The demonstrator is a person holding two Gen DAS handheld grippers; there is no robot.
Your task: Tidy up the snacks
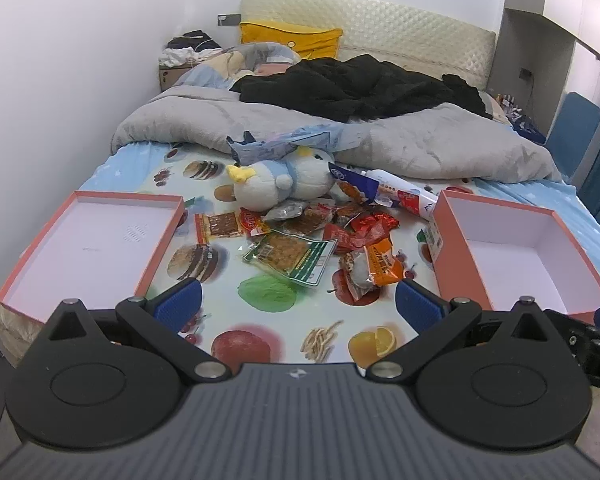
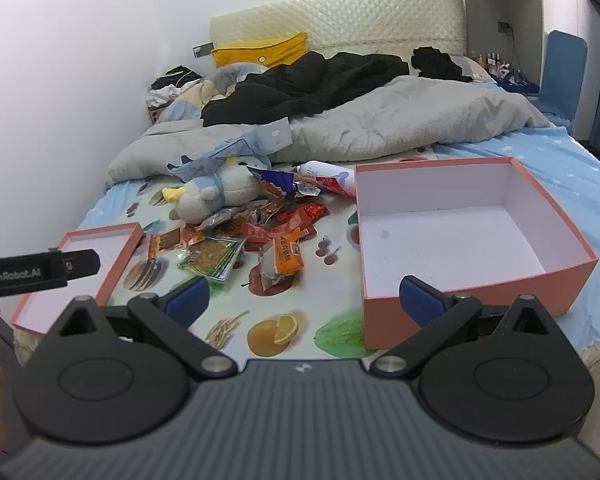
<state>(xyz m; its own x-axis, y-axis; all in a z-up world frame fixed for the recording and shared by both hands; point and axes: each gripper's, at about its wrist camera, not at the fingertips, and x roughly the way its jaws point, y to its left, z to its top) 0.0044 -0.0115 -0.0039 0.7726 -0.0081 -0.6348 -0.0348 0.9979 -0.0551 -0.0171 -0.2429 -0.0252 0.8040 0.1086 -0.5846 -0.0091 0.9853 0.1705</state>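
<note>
Pink card forms two open containers on the printed sheet (image 1: 284,320): a shallow lid (image 1: 28,264) at 9 o'clock of the snack pile (image 1: 320,236), a deeper box (image 1: 452,232) at 3 o'clock; both hold nothing visible. Snacks lie loose between them, heaped at centre; a green-edged packet (image 1: 290,256) and an orange packet (image 1: 384,266) sit at the pile's 6 o'clock edge; a plush penguin (image 1: 276,180) rests at its 12 o'clock, touching the wrappers. Left gripper (image 1: 298,306) released, jaws spread wide, nothing between them, hovering at 6 o'clock of the pile. Right gripper (image 2: 304,300) likewise released and empty; its right finger (image 2: 420,300) overlaps the box's (image 2: 480,288) near wall in view, contact not determinable. Right view alone shows the box floor in full and the other tool's body at 9 o'clock; left view alone shows the lid's whole interior.
</note>
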